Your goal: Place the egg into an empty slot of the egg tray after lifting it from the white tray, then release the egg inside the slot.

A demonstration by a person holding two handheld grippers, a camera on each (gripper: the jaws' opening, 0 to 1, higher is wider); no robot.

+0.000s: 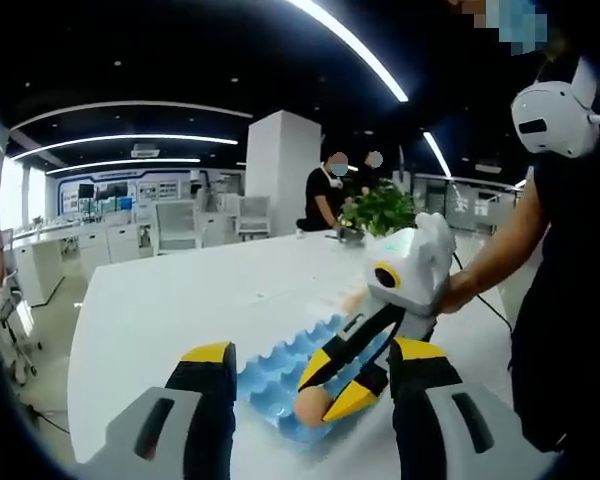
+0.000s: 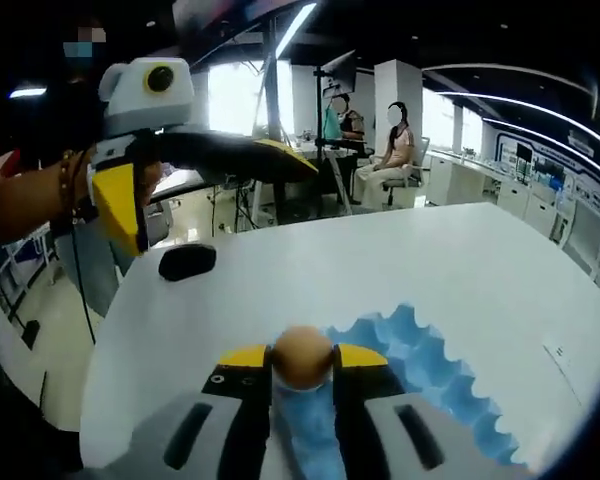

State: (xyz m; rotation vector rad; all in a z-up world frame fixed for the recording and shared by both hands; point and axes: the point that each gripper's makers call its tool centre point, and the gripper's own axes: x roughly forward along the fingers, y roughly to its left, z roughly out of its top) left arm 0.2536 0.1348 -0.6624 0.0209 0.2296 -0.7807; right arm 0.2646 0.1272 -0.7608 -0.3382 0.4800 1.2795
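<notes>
A brown egg (image 2: 302, 355) sits pinched between the yellow-tipped jaws of my right gripper (image 2: 302, 360), which is shut on it. Just beyond and beneath it lies the blue egg tray (image 2: 425, 350), its near slots showing empty. From the left gripper view, the right gripper (image 1: 332, 385) reaches in from the right and holds the egg (image 1: 313, 404) low over the tray's (image 1: 275, 372) near edge. My left gripper (image 1: 315, 352) is open with its jaws wide apart and nothing between them. It hovers up and to the left (image 2: 205, 195) in the right gripper view.
The tray rests on a long white table (image 1: 170, 300). A black mouse-like object (image 2: 187, 260) lies on the table's far side. A potted plant (image 1: 380, 208) stands at the far end, with people seated behind it. The person holding the grippers stands at right (image 1: 560, 300).
</notes>
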